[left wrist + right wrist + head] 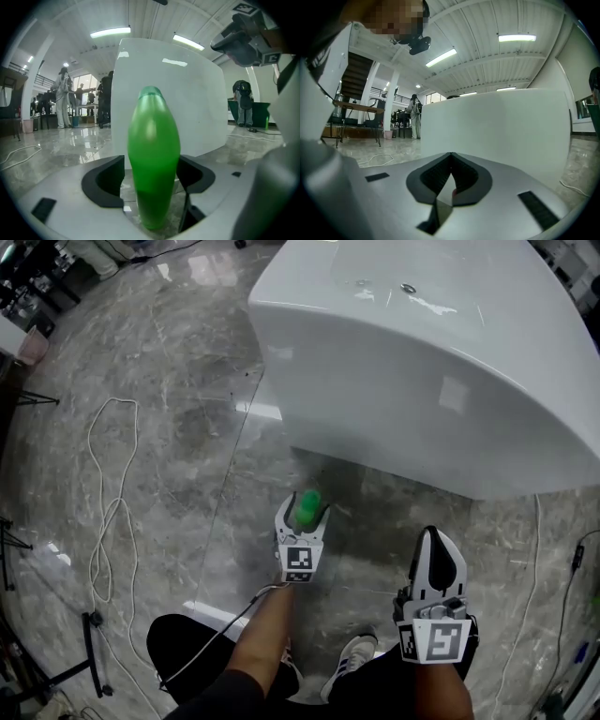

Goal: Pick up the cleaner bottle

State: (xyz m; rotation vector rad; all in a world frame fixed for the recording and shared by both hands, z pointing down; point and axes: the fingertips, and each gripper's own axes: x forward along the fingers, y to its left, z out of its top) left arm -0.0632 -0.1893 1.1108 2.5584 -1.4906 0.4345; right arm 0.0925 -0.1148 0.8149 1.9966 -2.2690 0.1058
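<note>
A green cleaner bottle [307, 506] stands upright on the grey marble floor, just in front of a big white counter block [422, 362]. My left gripper [302, 514] is low at the floor with its jaws wide apart on either side of the bottle. In the left gripper view the bottle [153, 140] fills the gap between the dark pads [108, 180], which sit close to its sides without visibly pressing. My right gripper [431, 538] hovers to the right, apart from the bottle. Its jaws [449, 180] meet at the tip with nothing in them.
The white counter block [201, 93] rises right behind the bottle. A white cable [108, 512] loops over the floor at the left, and a black stand's legs [89, 652] lie at the lower left. The person's shoe [352, 657] is below the grippers. People stand far off [63, 96].
</note>
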